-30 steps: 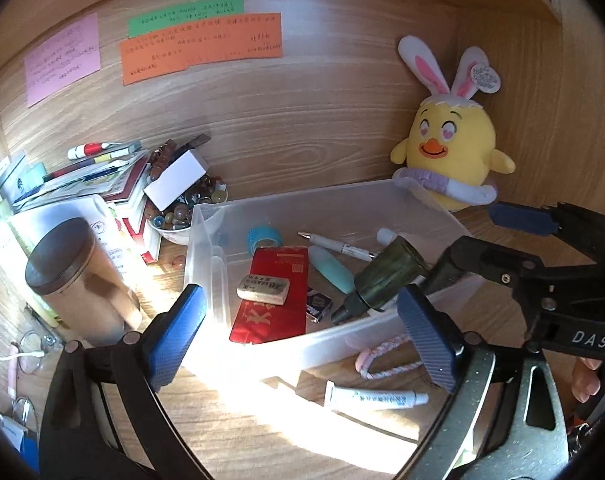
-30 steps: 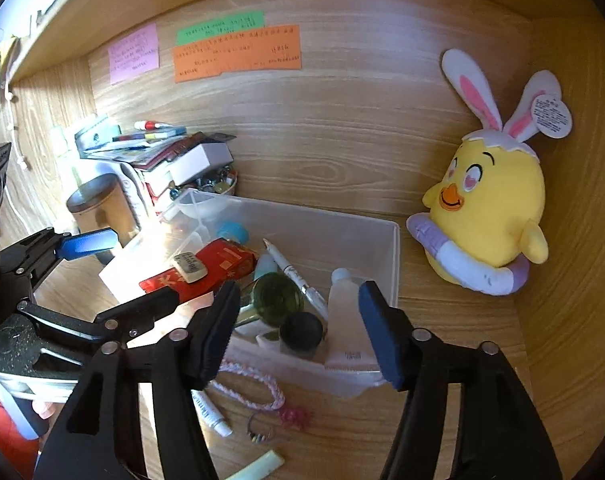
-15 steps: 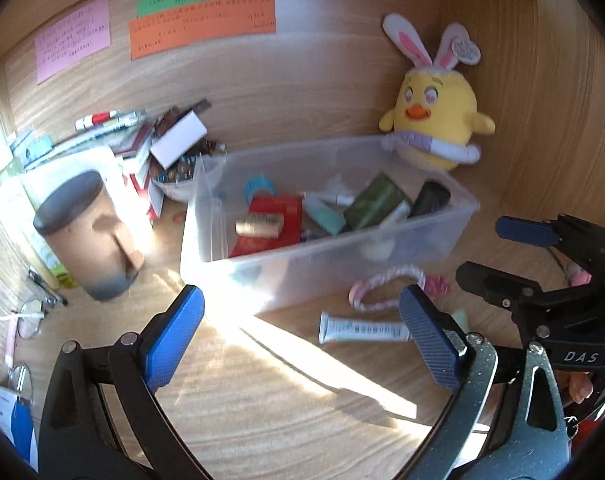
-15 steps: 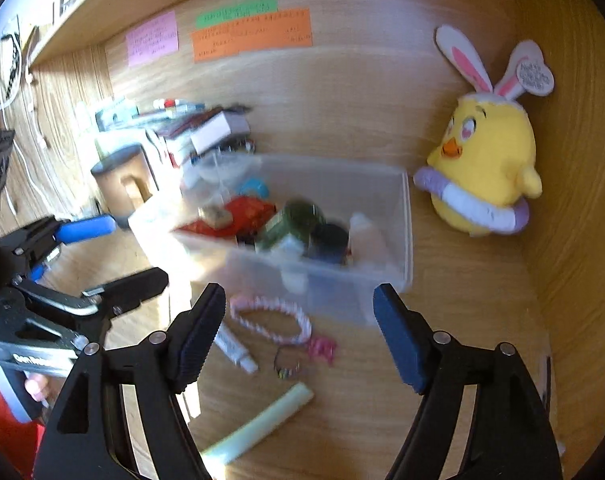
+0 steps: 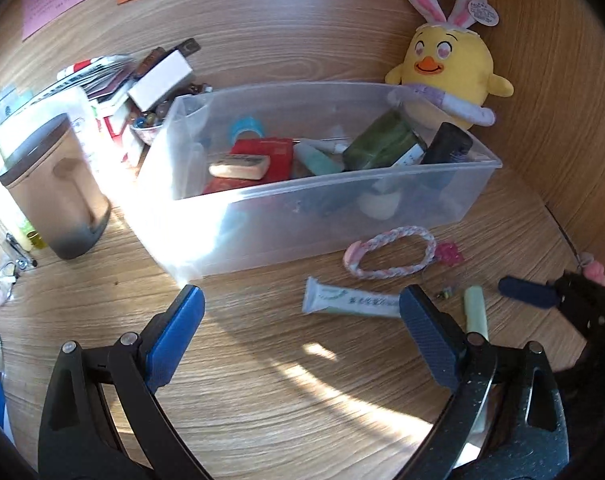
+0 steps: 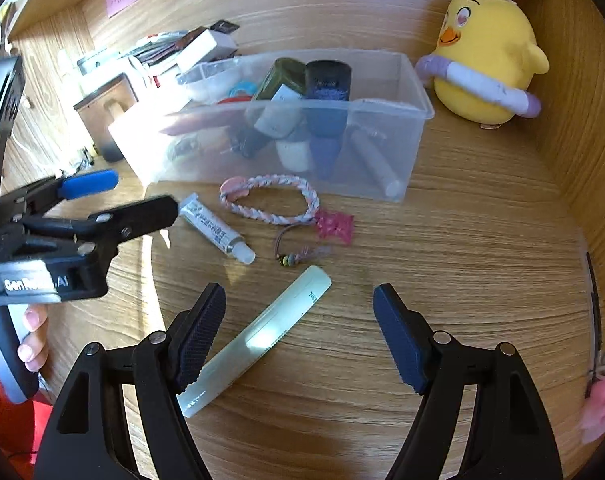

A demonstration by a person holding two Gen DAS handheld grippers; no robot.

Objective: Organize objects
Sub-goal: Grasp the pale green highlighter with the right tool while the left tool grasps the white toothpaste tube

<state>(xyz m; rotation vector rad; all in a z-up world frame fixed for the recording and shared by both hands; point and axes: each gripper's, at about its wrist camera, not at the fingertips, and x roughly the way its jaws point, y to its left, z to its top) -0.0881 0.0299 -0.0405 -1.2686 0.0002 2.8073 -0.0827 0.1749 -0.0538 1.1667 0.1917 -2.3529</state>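
Against the back wall of the wooden desk (image 6: 442, 280) sits a clear plastic bin (image 5: 342, 200), holding a red packet (image 5: 272, 154) with an eraser (image 5: 238, 166) on top, a teal tape roll (image 5: 244, 126), a dark green bottle (image 5: 382, 142) and a black bottle (image 5: 448, 146) leaning together, plus a pale tube. A yellow chick plush with bunny ears (image 5: 448, 60) stands at the bin's far right corner, touching its rim. To the bin's left are a brown lidded cup (image 5: 58, 192) and a stack of books and boxes (image 5: 142, 80).

Along the bin's front wall, loose on the desk, lie a pink-and-white braided cord loop (image 6: 270, 200) with a pink charm (image 6: 334, 226) at its end, a small white ointment tube (image 6: 216, 228), a thin beaded hair tie (image 6: 294, 248), and a long pale-green stick (image 6: 262, 336) lying diagonally nearer the front edge.

The left gripper (image 5: 302, 328) hovers over bare desk before the bin, its blue-padded jaws spread wide and holding nothing; the ointment tube lies just past its right finger. The right gripper (image 6: 298, 328) is also spread wide and empty, low over the pale-green stick, whose lower part passes beside the left finger.
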